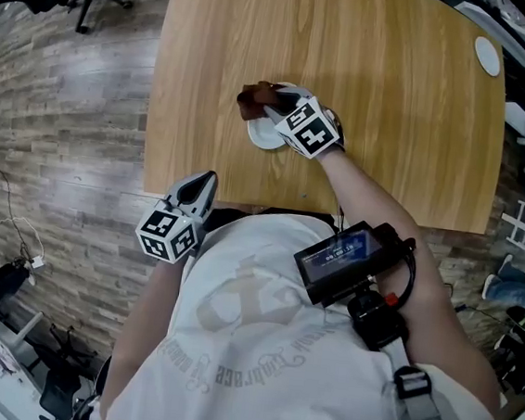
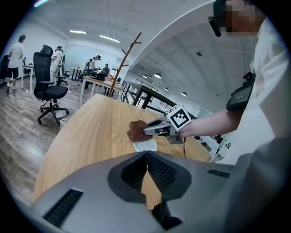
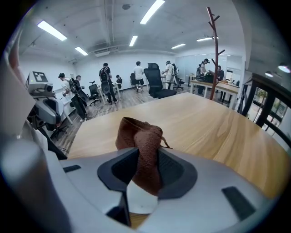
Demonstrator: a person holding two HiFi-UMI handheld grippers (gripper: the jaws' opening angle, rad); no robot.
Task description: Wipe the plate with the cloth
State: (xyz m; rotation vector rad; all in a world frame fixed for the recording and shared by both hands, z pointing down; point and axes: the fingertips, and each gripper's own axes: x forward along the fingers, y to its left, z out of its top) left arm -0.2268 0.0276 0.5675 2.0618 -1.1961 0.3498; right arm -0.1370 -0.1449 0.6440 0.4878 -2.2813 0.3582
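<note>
Step in hand, my read: the wipe itself, on the far-left part of the plate [image 1: 263, 135].

Doing it well:
- Drop the cloth [image 1: 254, 99] flat onto the plate face. Right now the wad bunches over the 11 o'clock rim and half of it hangs past the edge.
- Sweep from 11 toward 5 o'clock with light downward load. Nothing pins the plate, so a hard push would probably slide it across the table [image 1: 396, 97].
- Keep the jaw tips off the glaze and let only fabric touch.

Claw state:
- Right gripper [image 1: 275, 112] comes in from 4 o'clock, jaws clamped on the brown cloth [image 3: 142, 145], which fills the gap and sticks out ahead. White plate [image 3: 141, 200] shows just beneath. I can't confirm that cloth and plate touch.
- Left gripper [image 1: 204, 185] is at 7 o'clock of the plate, off the table's near edge, jaws pressed together with nothing between them, touching nothing.
</note>
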